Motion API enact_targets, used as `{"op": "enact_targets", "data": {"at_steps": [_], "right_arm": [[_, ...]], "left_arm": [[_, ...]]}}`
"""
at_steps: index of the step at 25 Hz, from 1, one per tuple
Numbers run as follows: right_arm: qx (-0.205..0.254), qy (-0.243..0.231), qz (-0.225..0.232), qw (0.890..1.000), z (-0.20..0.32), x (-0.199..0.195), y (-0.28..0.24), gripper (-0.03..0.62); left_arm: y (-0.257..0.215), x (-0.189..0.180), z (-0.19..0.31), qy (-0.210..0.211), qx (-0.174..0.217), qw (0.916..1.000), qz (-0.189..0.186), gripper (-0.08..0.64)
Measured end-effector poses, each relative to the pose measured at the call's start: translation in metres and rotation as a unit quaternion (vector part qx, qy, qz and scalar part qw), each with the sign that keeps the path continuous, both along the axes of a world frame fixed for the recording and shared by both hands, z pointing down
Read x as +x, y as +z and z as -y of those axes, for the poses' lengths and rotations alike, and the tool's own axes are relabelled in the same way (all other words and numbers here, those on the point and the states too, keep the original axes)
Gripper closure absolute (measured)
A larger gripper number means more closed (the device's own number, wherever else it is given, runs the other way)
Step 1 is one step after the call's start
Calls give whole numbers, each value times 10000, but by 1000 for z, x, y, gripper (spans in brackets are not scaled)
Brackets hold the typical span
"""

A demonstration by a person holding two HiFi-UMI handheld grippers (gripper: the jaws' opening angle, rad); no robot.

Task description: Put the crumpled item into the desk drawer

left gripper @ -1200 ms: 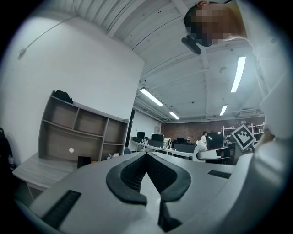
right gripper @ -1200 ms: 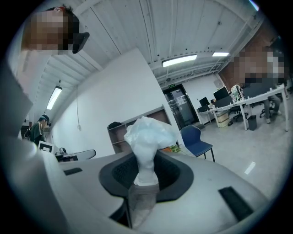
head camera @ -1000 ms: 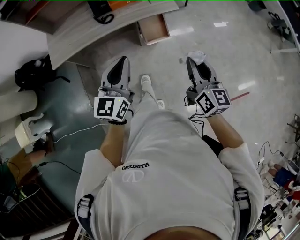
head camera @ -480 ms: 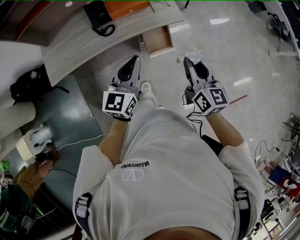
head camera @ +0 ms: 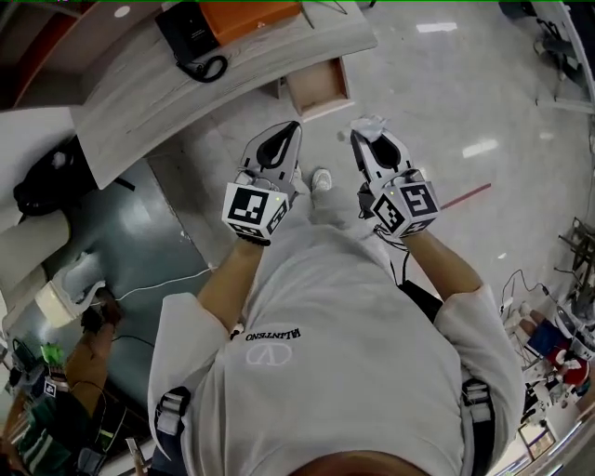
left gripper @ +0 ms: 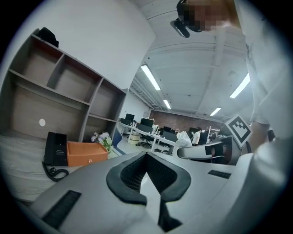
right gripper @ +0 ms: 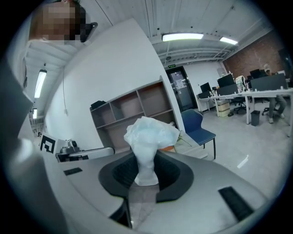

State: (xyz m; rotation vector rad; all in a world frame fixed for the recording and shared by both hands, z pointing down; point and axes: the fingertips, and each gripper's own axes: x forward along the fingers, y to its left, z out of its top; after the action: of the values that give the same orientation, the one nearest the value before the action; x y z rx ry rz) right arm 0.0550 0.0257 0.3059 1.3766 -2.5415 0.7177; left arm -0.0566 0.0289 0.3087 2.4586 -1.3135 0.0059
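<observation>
Crumpled item (right gripper: pixel 151 132) is gripped in right gripper (right gripper: pixel 145 180), left gripper (left gripper: pixel 158 194) shut & empty; open desk drawer (head camera: pixel 321 85), at 12 o'clock, not yet reached.

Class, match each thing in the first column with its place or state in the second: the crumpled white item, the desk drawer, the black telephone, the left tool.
Things:
1. crumpled white item
2. desk drawer
3. black telephone
4. left tool

Places or states:
A. pulled open
B. on the desk, beside the orange box
C. clamped in the right tool
D. nothing between its jaws

Pairs: 1-C, 2-A, 3-B, 4-D
</observation>
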Motion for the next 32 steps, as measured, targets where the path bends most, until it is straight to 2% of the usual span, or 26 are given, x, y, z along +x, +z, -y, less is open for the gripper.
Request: {"op": "enact_targets", "data": {"at_steps": [9, 15, 22, 26, 32], "right_arm": [[-273, -207, -113, 9993, 39, -5, 54, 509], [-647, -221, -147, 9976, 68, 3, 121, 509], [-1070, -405, -192, 9932, 79, 6, 202, 509], [-1174, -435, -233, 9919, 89, -2, 244, 509], [-1357, -364, -202, 9899, 90, 3, 276, 509]], "left_arm": [[42, 20, 44, -13, -231, 9995, 201, 561], [108, 36, 69, -447, -715, 9962, 198, 561], [187, 52, 82, -579, -1230, 9904, 237, 561], [231, 49, 99, -623, -1358, 9884, 265, 561], [272, 58, 109, -725, -1519, 9847, 454, 561]]}}
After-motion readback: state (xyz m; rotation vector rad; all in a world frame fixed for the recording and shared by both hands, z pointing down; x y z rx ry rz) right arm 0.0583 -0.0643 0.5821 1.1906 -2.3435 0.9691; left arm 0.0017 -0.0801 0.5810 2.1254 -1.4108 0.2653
